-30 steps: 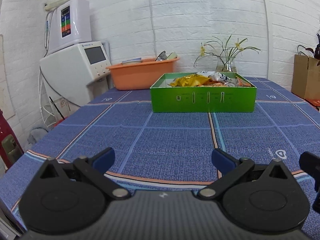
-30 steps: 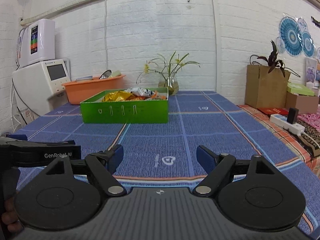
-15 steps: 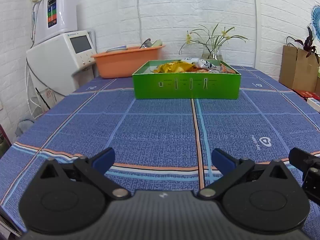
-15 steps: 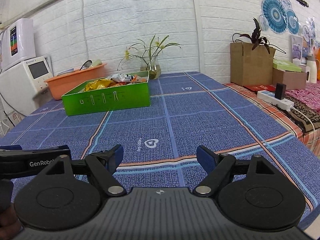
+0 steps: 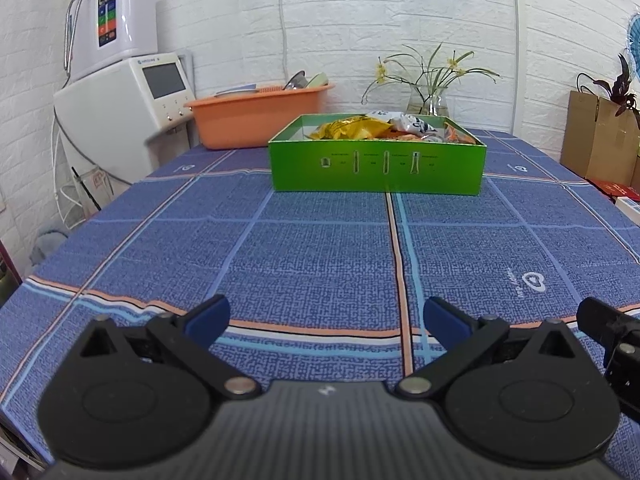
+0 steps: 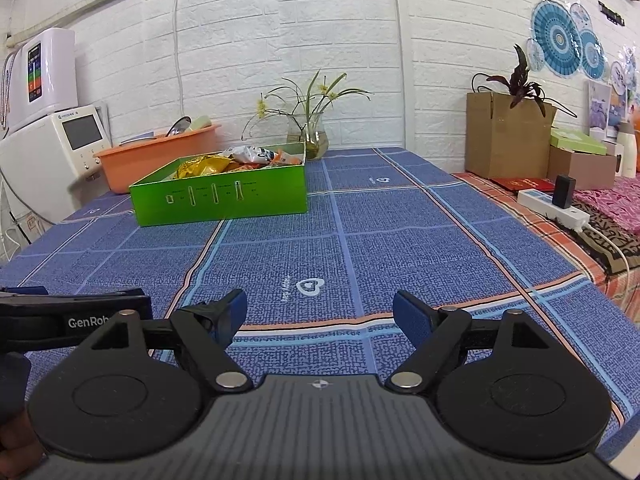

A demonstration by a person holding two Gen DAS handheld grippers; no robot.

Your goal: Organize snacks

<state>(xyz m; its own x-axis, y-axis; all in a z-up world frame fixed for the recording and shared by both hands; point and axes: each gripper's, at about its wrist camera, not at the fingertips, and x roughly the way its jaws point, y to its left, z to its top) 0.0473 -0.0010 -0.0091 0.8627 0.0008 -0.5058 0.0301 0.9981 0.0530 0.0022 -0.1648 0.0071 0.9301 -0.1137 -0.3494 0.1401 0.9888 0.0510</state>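
Both grippers, left (image 5: 326, 314) and right (image 6: 320, 310), hang low over the surface's (image 5: 320, 248) near edge with fingers spread and empty, their views having swung slightly, while the snacks (image 5: 352, 130) sit piled in the green box (image 5: 378, 166) toward the far edge, so organizing looks either done or pending.

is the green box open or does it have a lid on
Open. The green box has no lid; snack packets heap above its rim, visible in both wrist views. How full it is below the rim cannot be told.
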